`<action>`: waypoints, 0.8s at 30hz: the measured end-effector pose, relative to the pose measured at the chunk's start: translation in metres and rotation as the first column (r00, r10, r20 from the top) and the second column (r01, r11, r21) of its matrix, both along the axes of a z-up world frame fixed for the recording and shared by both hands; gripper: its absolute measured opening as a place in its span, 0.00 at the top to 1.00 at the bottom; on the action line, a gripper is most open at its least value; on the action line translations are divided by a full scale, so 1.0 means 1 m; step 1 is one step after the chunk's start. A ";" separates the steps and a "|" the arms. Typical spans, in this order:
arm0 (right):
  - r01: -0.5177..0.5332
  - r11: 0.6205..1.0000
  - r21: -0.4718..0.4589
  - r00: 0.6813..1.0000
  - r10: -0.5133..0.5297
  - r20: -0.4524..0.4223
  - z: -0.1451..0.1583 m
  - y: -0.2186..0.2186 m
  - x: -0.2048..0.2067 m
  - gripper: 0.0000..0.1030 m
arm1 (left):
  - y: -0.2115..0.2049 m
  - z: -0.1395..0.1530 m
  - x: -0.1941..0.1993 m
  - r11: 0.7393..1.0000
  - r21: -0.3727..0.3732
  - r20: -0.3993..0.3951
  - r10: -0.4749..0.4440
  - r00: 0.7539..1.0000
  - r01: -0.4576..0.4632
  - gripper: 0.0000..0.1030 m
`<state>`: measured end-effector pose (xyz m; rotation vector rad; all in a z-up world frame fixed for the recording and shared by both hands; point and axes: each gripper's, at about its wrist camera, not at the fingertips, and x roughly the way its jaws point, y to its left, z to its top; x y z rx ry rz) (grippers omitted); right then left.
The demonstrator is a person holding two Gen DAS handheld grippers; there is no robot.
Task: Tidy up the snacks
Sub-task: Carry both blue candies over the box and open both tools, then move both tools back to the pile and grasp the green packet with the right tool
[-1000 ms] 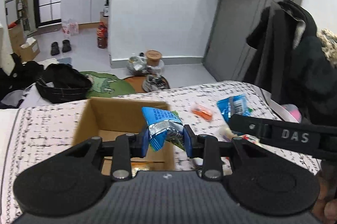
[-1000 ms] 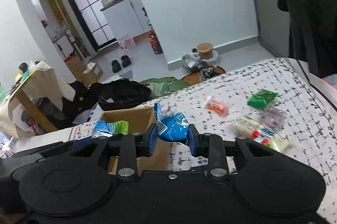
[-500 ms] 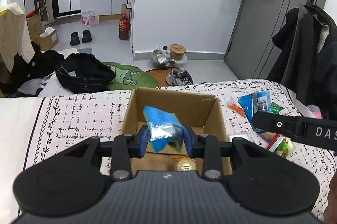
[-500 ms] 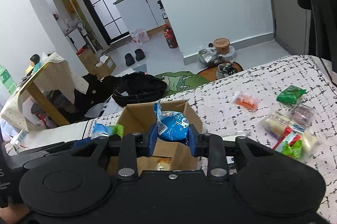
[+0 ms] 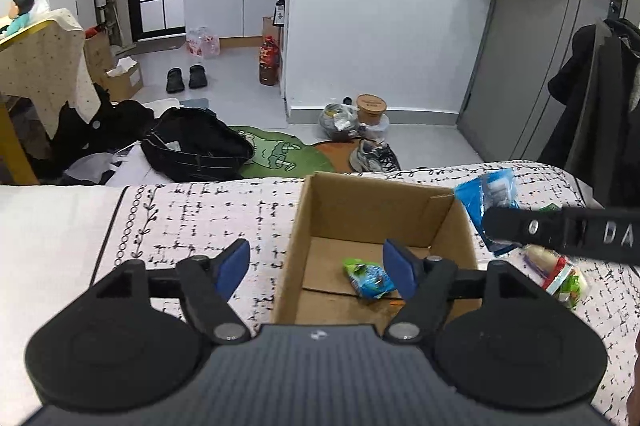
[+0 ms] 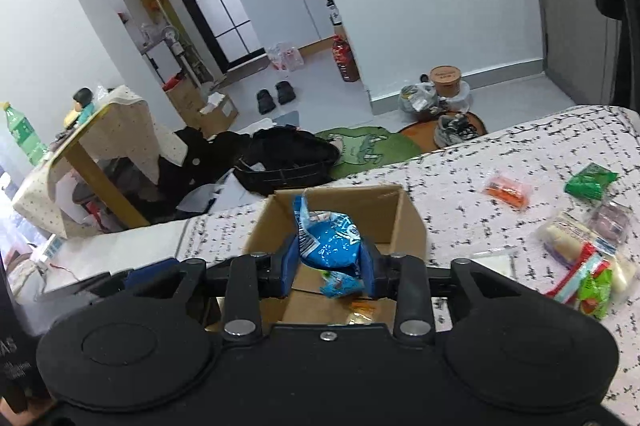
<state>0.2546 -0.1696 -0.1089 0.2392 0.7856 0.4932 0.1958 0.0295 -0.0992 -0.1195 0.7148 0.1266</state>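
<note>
Cardboard box (image 5: pixel 372 222) w/ green pkt (image 5: pixel 368 276); L fingers (image 5: pixel 316 270) opening, empty; R fingers (image 6: pixel 329 258) opening round blue pkt (image 6: pixel 328 238).

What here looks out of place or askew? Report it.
Nothing is spilled or damaged. Several snacks lie loose on the patterned cover beside the cardboard box, not yet packed. One green-blue packet lies crumpled on the box floor. The right claw, opening, has a blue packet between its pads.

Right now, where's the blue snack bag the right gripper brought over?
Right wrist view: the blue snack bag sits between the right gripper pads, whose jaws are opening, above the open cardboard box on the patterned bedspread, left of the loose snacks.
</note>
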 end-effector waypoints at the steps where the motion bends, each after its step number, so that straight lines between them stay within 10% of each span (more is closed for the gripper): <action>1: -0.001 1.000 -0.004 1.000 0.001 0.005 0.001 0.001 0.000 0.58 | 0.001 0.000 -0.001 1.000 0.001 -0.003 0.004 1.000 -0.004 0.28; 10: 0.093 0.991 -0.100 0.996 -0.093 -0.002 -0.003 -0.018 -0.003 0.21 | 0.007 -0.004 -0.003 0.998 -0.046 -0.050 0.032 0.998 -0.034 0.15; 24: 0.199 0.963 -0.181 0.979 -0.203 -0.001 -0.006 -0.079 -0.018 0.08 | -0.022 -0.006 -0.006 0.995 -0.093 -0.024 -0.032 0.999 0.030 0.00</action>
